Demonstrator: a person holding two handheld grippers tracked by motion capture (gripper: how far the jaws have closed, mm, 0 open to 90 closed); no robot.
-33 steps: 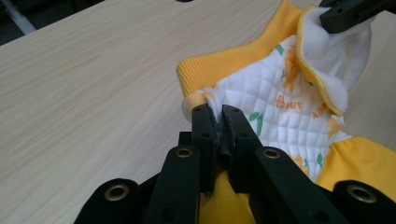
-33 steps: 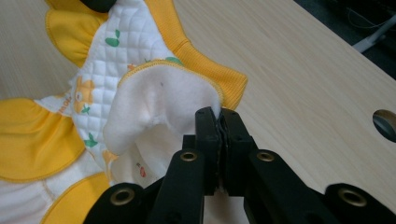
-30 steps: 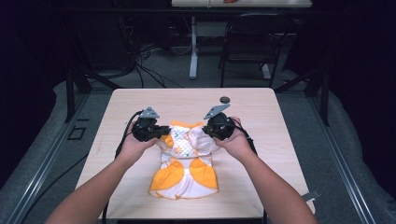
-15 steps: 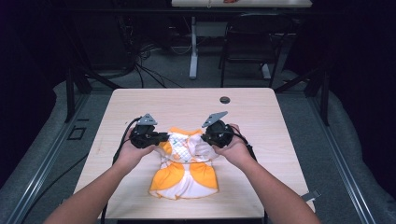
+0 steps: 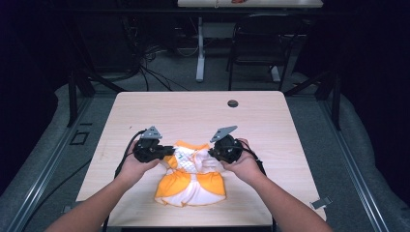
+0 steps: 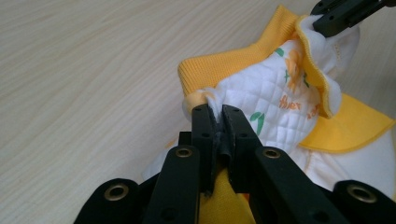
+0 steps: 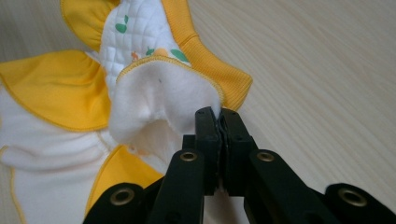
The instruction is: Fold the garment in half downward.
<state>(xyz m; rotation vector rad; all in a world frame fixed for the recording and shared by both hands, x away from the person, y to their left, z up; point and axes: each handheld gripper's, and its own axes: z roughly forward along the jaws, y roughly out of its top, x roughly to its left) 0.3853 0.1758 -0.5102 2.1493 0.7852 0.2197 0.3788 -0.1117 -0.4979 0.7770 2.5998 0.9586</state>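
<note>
Left gripper [image 5: 162, 151]: held in the person's left hand [image 5: 138, 164]; its jaws are pressed together on a pinch of white quilted fabric at one top corner of the garment, the cloth bunching just above the jaw tips.
Right gripper [image 5: 216, 151]: held in the right hand [image 5: 246, 166]; its jaws are clamped on the white fleecy edge of the garment's other top corner, fabric folding away to the left of the tips in the right gripper view.
Baby garment [image 5: 191, 176]: orange and white, quilted with small green and orange prints, with an orange ribbed band; its top edge is stretched between the two pairs of jaws, the rest spreading below them toward the person on the table.
Table [image 5: 193, 111]: light wood grain, bare beyond the jaw tips.
Round dark cap [image 5: 233, 103]: well beyond the jaws, near the table's far edge.
</note>
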